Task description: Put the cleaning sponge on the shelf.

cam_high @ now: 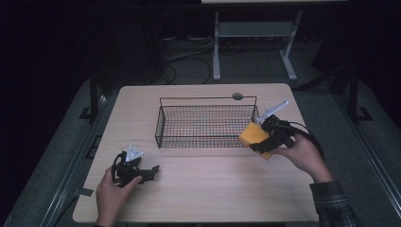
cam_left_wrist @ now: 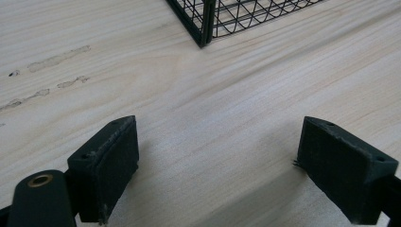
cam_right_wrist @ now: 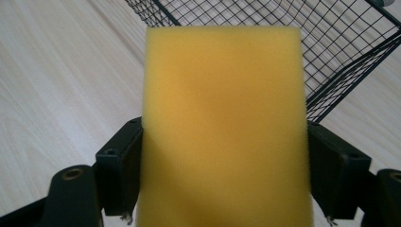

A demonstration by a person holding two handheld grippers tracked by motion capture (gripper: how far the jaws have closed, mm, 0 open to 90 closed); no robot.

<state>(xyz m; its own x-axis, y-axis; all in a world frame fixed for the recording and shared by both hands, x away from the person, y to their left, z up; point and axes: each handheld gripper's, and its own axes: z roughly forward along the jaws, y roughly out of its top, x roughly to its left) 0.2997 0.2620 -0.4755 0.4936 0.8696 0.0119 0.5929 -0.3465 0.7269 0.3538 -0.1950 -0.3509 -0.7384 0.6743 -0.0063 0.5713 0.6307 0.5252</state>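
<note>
**A:** Right gripper (cam_high: pixel 261 142) up at the right-hand end of the black wire mesh basket (cam_high: pixel 206 124), and there's a yellow rectangular foam sponge (cam_high: pixel 254 135) clamped between its two black jaws!

**B:** Clear as anything in the right gripper view: the sponge (cam_right_wrist: pixel 222 123) stands upright and broad, each jaw pressed flat against one of its side edges. Firm squeeze on a wide block.

**A:** And where is it against the basket?

**B:** From above, the sponge sits right at the basket's near right corner, just about over the rim, lifted off the pale wooden table (cam_high: pixel 208 189). Beyond the sponge in the right gripper view, the basket's mesh wall (cam_right_wrist: pixel 350 52) runs off to the upper right. Whether the foam touches the wire, I can't tell.

**A:** Over to the other side. Left gripper (cam_high: pixel 152 170)?

**B:** Low over the table's near left part, well apart from the sponge, the person's hand (cam_high: pixel 113 191) wrapped around it. In the left gripper view, the jaws stand wide with only bare wood grain between them. Nothing held.

**A:** And a basket corner (cam_left_wrist: pixel 203 28) showing ahead of it?

**B:** Yes, the near left corner, at the top of that view, some way off from the jaw tips.
</note>
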